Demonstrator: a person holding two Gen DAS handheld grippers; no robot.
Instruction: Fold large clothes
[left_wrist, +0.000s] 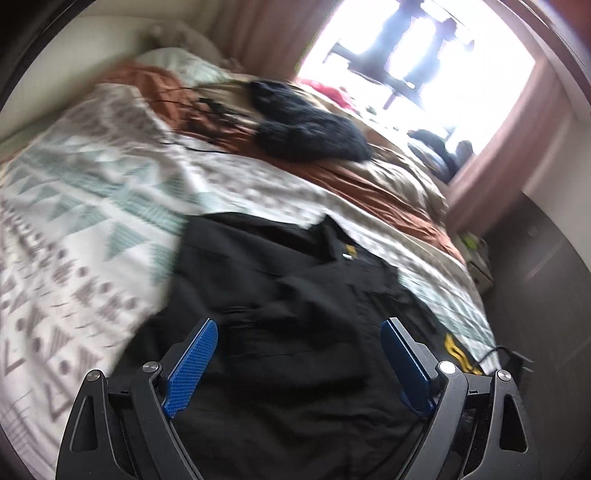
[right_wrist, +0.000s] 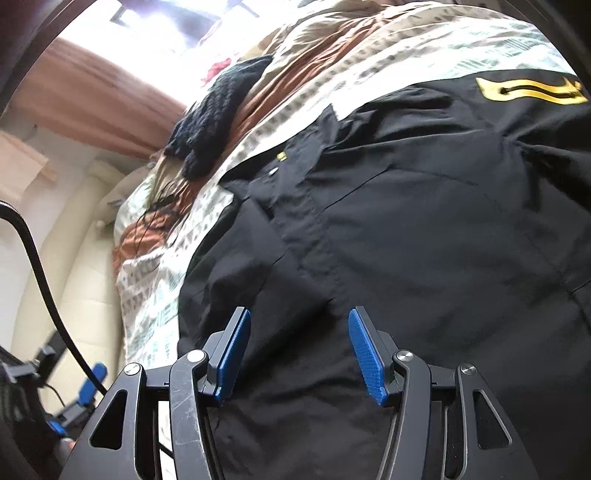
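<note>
Two grippers poised over one black shirt spread on a bed.

The bed's patterned quilt, white with teal and grey shapes, fills most of the left wrist view, with a rust-brown sheet rumpled beyond it and a bright window behind. The shirt lies flat on the quilt's near part, placket up, a yellow patch on one sleeve. A dark knitted garment sits well apart, farther up the bed. The left gripper stands wide, blue pads clear of the cloth, nothing between them. The right gripper is half parted above the placket, gripping nothing.
</note>
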